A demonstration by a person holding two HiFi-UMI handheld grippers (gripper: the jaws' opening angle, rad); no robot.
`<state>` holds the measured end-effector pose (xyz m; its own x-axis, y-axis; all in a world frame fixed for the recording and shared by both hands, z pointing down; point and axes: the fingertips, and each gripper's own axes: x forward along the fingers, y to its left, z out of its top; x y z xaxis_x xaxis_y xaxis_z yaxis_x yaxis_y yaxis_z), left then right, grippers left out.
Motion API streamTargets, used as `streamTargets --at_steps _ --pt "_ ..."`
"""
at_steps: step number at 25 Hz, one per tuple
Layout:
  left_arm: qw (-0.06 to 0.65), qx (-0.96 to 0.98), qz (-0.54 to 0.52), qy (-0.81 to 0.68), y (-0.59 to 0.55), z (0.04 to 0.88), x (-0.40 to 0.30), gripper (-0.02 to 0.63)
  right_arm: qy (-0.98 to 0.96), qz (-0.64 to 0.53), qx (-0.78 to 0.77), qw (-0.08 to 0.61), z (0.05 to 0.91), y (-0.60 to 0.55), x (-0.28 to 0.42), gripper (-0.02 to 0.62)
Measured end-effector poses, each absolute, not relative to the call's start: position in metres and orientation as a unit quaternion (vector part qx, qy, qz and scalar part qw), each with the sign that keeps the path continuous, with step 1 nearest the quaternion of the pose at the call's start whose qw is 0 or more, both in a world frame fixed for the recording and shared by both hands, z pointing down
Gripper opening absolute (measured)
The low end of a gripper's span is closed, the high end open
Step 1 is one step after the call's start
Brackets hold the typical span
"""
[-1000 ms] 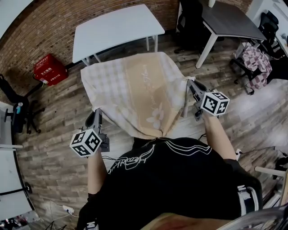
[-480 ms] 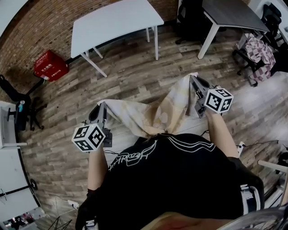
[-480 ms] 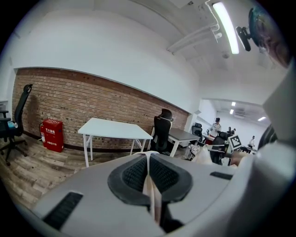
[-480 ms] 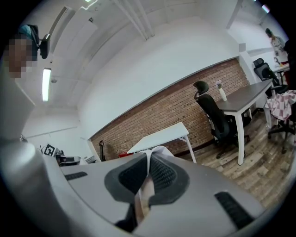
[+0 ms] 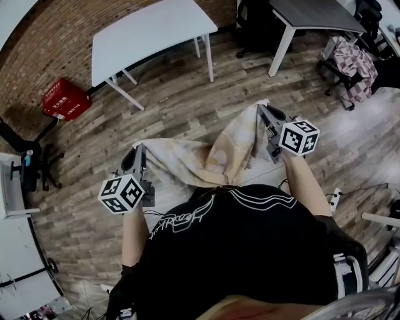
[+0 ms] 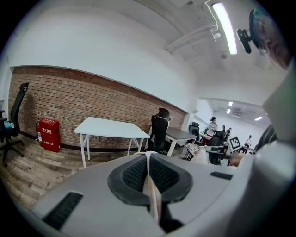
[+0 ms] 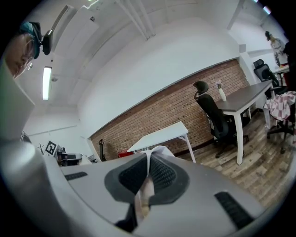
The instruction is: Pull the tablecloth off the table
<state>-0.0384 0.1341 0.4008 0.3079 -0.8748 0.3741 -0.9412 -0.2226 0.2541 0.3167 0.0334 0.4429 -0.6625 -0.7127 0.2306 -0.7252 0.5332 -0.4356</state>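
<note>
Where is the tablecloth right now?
Head view, centre: the tablecloth hangs bunched between the left gripper and right gripper, both shut on it, near the person's chest.

A wood-plank floor runs beneath both tools, and on it, well ahead of the left gripper, a white table stands on slim legs. Further off, ahead and to the left of that gripper, a red box sits on the planks close to the brick wall. Ahead and to the right of the right gripper stands a dark table, with a black office chair on the floor between the two tables.
</note>
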Motion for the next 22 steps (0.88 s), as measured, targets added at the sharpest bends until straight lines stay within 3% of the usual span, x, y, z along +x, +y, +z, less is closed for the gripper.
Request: streamTargets --at_steps 22 --pt "0.213 0.777 0.049 -0.591 0.144 0.389 -0.041 0.005 -0.881 0.233 0.412 0.005 0.423 0.042 0.323 -0.003"
